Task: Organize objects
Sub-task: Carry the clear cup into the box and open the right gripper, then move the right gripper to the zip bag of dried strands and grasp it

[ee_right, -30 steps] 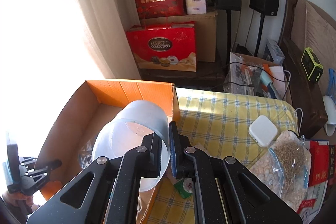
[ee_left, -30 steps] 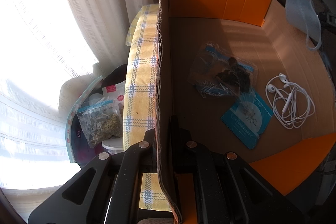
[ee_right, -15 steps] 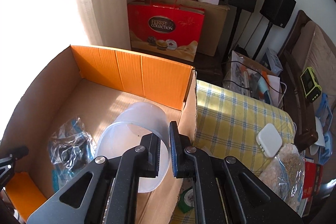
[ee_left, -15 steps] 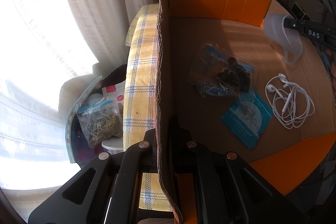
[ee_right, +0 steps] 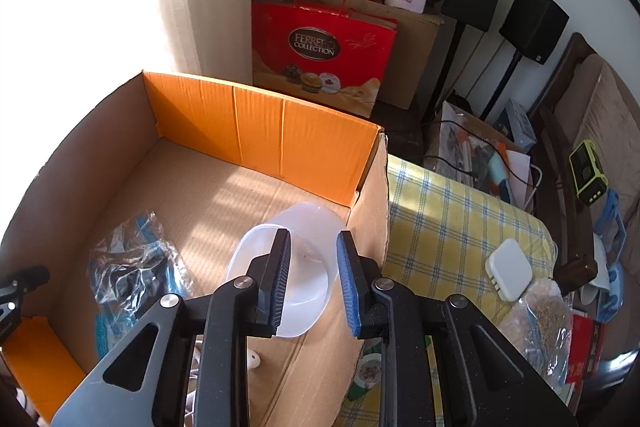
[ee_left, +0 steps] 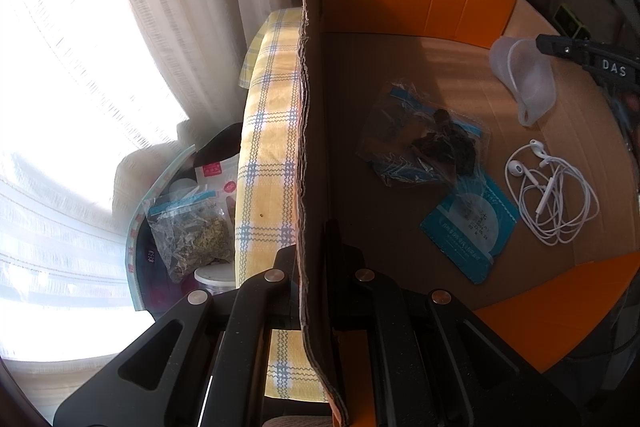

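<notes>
The left hand-held gripper (ee_left: pixel 316 267) is clamped on the side wall of the cardboard box (ee_left: pixel 312 107), one finger outside the wall and one inside. The box sits on a counter covered with a yellow checked cloth (ee_right: pixel 452 211) and has orange end flaps. On its floor lie a clear zip bag of dark dried pieces (ee_left: pixel 424 143), a teal printed packet (ee_left: pixel 470 223) partly under that bag, and a tangle of white wired earphones (ee_left: pixel 552 195) just beside the packet.

The right hand-held gripper (ee_right: pixel 310 283) has its fingers apart, spread on either side of the rim of a translucent plastic container (ee_right: pixel 296 267) that lies tipped on the box floor near the right wall; whether the pads touch the container cannot be told. On the cloth outside the box are a small white square device (ee_right: pixel 508 269) and a clear bag of grains (ee_right: pixel 540 323)
</notes>
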Motion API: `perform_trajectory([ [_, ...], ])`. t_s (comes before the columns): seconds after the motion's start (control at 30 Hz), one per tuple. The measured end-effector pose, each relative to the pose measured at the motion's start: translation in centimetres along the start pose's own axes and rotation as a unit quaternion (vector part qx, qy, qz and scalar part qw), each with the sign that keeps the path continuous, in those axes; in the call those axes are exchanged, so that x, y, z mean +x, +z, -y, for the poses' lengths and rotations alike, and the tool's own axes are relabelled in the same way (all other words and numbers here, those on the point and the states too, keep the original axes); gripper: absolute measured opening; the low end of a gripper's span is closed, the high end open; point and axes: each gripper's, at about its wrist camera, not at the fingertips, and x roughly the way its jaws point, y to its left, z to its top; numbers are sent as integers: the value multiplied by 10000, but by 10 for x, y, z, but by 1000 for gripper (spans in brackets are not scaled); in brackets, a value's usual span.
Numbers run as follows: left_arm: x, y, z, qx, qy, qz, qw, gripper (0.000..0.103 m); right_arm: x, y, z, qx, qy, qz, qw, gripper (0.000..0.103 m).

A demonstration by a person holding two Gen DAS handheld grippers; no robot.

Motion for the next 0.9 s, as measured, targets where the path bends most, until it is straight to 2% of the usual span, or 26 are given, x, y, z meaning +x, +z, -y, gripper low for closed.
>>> perform_trajectory([
  [0.1,-2,0,1,6,6,-4,10000,5,-9,0,3,136,283,63,9995,29],
  [0.43,-4,-1,2,18,22,-3,10000,5,-52,-7,31,522,496,287,9970,32],
  [0.6,0,0,9,17,18,-2,10000,5,-74,-17,57,729,378,366,9959,40],
  [0.73,0,0,8,19,27,-2,10000,5,-86,-29,81,865,87,394,9954,47],
  [0.9,0,-1,9,17,29,0,10000,5,-92,-48,118,1183,-144,308,9924,50],
])
